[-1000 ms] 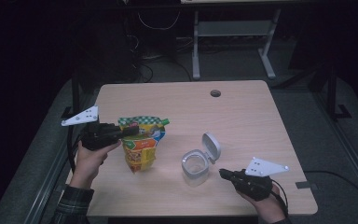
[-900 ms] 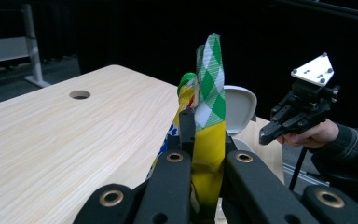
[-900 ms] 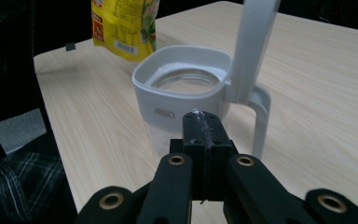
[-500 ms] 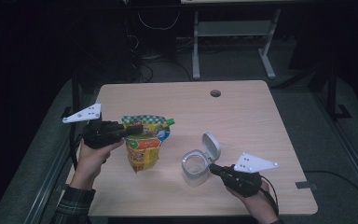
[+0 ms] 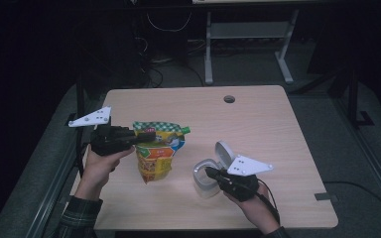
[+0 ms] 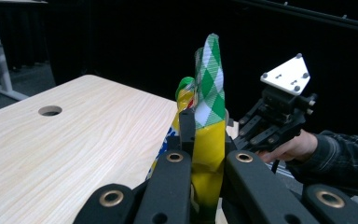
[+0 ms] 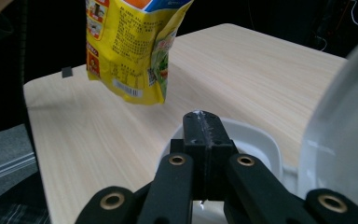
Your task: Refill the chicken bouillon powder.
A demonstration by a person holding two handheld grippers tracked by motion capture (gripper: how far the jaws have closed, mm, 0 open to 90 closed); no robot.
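A yellow snack bag (image 5: 155, 159) with a green-checked top hangs just above the wooden table (image 5: 263, 129). My left gripper (image 5: 148, 137) is shut on its top edge from the left. In the left gripper view the bag (image 6: 209, 93) stands pinched between the black jaws of that gripper (image 6: 206, 122). A white tub (image 5: 202, 184) with its flip lid (image 5: 224, 150) open sits to the bag's right. My right gripper (image 5: 211, 172) is shut, its tips over the tub's rim. In the right gripper view that gripper (image 7: 203, 122) has nothing between its pads, with the rim (image 7: 263, 140) just beyond and the bag (image 7: 130, 46) farther off.
A round cable hole (image 5: 229, 99) lies near the table's far edge. A dark strip of tape (image 5: 322, 197) marks the right front edge. Behind the table stands a white desk frame (image 5: 248, 34) on a dark floor with cables.
My right gripper has moved left and a little up, from beside the tub to over its rim. The left gripper and the bag have barely shifted.
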